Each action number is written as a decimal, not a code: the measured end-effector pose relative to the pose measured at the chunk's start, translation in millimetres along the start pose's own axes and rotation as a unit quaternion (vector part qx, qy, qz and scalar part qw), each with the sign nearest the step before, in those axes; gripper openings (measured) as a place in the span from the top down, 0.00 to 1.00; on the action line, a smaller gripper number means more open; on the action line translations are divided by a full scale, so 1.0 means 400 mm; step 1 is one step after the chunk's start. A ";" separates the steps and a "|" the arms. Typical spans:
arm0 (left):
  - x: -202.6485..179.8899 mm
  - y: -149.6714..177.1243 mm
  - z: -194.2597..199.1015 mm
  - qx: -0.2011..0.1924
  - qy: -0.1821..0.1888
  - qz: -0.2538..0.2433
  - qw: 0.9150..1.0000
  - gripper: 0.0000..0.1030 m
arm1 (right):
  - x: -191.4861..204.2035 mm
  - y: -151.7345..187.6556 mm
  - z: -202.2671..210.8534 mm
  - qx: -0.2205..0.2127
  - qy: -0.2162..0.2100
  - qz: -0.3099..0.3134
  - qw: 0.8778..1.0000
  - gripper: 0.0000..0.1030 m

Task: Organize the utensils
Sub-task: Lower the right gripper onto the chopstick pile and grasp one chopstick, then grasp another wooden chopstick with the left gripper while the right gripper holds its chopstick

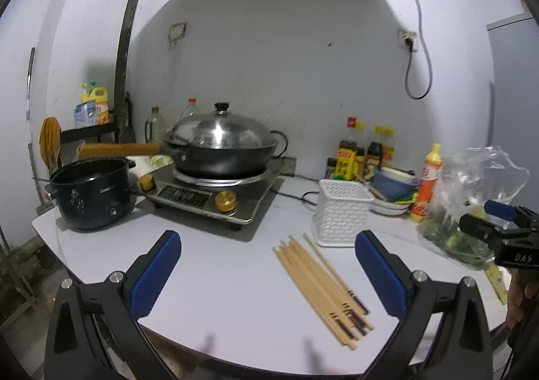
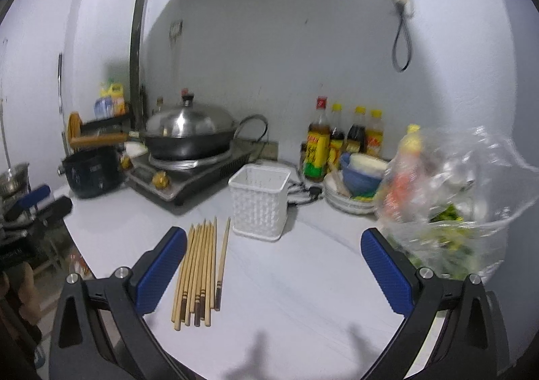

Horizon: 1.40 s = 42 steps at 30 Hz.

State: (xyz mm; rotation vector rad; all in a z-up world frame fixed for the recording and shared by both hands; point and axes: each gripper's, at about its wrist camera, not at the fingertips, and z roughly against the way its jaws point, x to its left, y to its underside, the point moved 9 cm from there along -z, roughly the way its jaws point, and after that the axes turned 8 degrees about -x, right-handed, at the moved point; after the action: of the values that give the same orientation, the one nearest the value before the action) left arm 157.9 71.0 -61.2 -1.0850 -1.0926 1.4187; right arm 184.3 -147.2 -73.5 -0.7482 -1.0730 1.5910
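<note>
Both the left hand-held gripper (image 1: 267,273) and the right hand-held gripper (image 2: 273,270) hang spread and empty; chopsticks (image 1: 323,289) lie bundled lower centre, ready for the basket (image 1: 342,213).

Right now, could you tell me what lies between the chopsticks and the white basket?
Nothing: the right wrist view shows bare white countertop between the chopsticks and the white basket, which stand apart.

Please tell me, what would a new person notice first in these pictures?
Probably the bundle of wooden chopsticks lying loose on the white counter, just in front of the empty white perforated basket. Behind them, a lidded wok sits on the induction cooker.
</note>
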 end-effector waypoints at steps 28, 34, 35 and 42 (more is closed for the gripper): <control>0.090 0.247 -0.305 0.190 0.007 0.003 0.982 0.00 | 0.193 0.317 -0.526 0.251 -0.116 0.017 0.961 0.80; 0.047 0.271 -0.339 0.215 -0.001 -0.022 0.976 0.00 | 0.201 0.314 -0.542 0.248 -0.133 0.042 0.959 0.94; 0.037 0.280 -0.345 0.222 -0.001 -0.024 0.975 0.00 | 0.200 0.315 -0.540 0.246 -0.136 0.044 0.959 0.94; -0.056 0.336 -0.381 0.249 -0.001 -0.070 0.966 0.00 | 0.145 0.308 -0.500 0.234 -0.155 0.027 0.960 0.94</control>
State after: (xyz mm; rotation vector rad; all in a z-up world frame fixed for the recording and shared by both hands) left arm 284.8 49.0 -220.0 -0.6314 -0.7365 1.4736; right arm 293.0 -45.9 -264.4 -0.2146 -0.8416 1.9559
